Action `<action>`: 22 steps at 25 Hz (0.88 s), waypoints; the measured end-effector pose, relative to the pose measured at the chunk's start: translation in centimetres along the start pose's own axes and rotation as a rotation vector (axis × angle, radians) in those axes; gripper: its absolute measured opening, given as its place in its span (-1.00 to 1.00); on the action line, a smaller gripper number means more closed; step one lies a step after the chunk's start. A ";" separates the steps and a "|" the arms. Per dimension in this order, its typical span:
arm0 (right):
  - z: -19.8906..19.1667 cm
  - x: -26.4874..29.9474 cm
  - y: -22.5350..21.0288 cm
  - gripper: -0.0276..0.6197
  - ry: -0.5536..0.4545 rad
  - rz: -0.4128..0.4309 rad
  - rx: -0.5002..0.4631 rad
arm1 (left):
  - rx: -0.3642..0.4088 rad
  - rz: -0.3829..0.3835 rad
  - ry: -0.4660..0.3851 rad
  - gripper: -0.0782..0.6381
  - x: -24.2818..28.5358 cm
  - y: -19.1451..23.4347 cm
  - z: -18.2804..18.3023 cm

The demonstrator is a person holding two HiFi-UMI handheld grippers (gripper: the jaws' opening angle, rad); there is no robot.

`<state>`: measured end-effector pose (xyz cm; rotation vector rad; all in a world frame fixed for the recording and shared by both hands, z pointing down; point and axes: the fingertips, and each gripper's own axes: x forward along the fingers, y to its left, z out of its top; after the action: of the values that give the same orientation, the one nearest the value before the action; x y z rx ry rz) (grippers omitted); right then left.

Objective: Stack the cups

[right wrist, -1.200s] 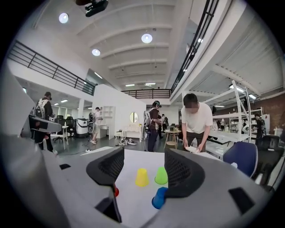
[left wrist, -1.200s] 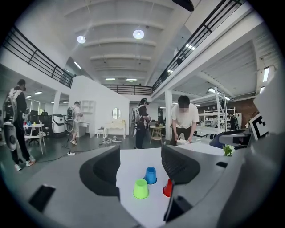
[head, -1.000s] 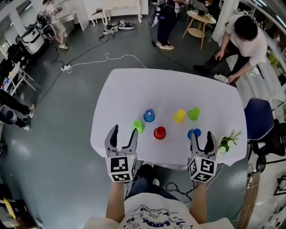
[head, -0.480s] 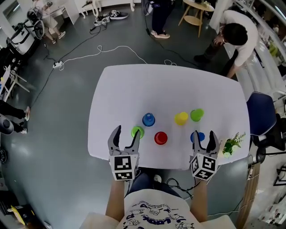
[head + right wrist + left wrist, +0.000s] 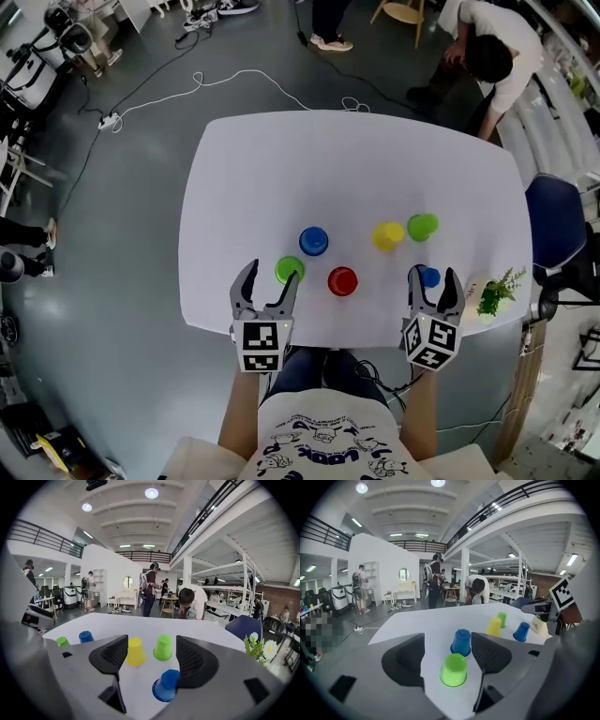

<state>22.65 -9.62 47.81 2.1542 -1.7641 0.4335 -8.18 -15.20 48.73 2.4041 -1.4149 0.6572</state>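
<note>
Head view: plant (image 5: 497, 292) beside right gripper (image 5: 433, 279), jaws just widened round blue cup (image 5: 165, 686).
Cups (image 5: 386, 236): inverted, axes upright.
Left gripper (image 5: 272, 274): agape, green cup (image 5: 453, 670) seemingly untouched.

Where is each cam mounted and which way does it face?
Head view: on the person's head, steeply down onto the white table; shows forearms, left gripper, right gripper.
Left gripper view: on the left gripper, along its open jaws; near green cup between them.
Right gripper view: on the right gripper, along jaws just opened wider; near blue cup between them.
Shared: yellow cup in all three views.
</note>
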 end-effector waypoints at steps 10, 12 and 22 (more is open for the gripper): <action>-2.6 1.1 -0.5 0.15 0.058 -0.020 -0.006 | 0.043 -0.045 0.107 0.07 2.8 -1.4 -4.0; -3.1 1.2 -0.8 0.16 0.068 -0.022 -0.004 | 0.049 -0.054 0.121 0.07 3.2 -1.8 -4.5; -4.2 2.3 -1.9 0.16 0.107 -0.002 -0.021 | 0.006 -0.022 0.199 0.07 5.0 -2.2 -7.8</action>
<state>24.84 -9.48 52.46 2.0782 -1.7009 0.5165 -6.08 -14.39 57.92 2.2821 -1.3041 0.8695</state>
